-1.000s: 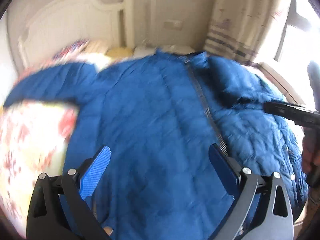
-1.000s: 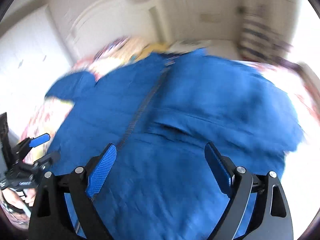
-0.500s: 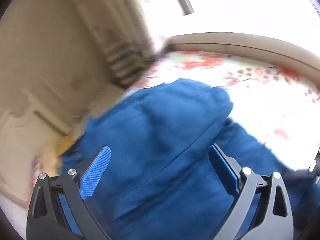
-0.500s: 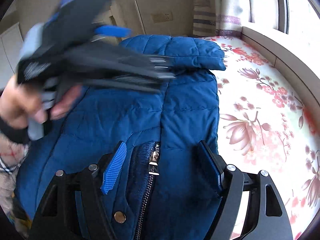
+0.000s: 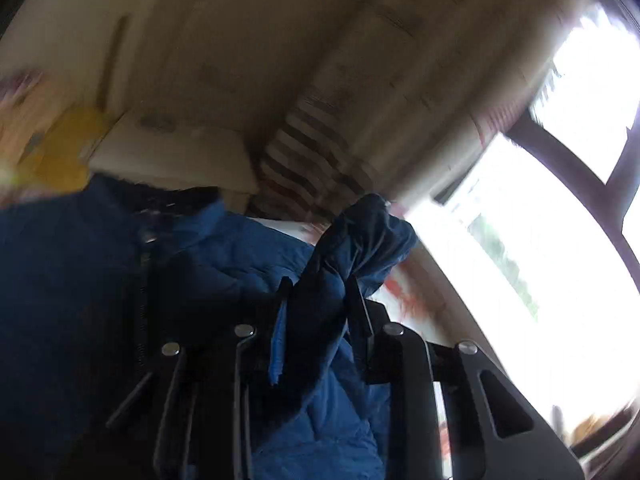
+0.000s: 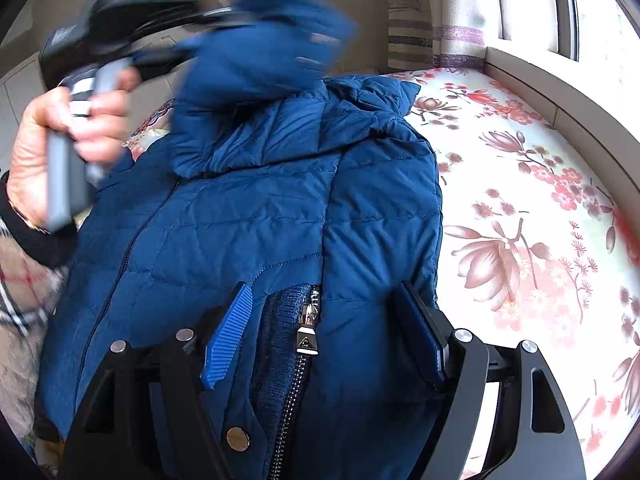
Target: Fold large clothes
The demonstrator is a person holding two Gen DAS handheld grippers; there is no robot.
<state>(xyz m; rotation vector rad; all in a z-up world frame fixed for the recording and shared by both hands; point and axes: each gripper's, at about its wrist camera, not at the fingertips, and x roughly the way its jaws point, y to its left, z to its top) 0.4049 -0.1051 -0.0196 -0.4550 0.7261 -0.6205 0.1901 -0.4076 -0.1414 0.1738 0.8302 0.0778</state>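
Jacket (image 6: 260,208): blue quilted, lying on floral bedsheet (image 6: 532,200), front up, zipper (image 6: 306,340) at the near edge. Occupies left and centre of the bed; bare sheet to its right, running out to the window ledge (image 6: 560,100).

Left gripper (image 5: 320,292): fingers drawn close, pinching a bunched fold of jacket fabric (image 5: 360,236) that stands up between them. From the right wrist view, this gripper (image 6: 224,16) is blurred, raised over the far left part of the jacket with a sleeve or flap lifted off the body; the person's hand (image 6: 60,136) grips its handle.

Right gripper (image 6: 324,320): fingers spread wide, straddling the near hem around the zipper pull. Whether they touch the cloth, cannot tell.

Striped curtain (image 6: 424,40) hangs at far right by the window.
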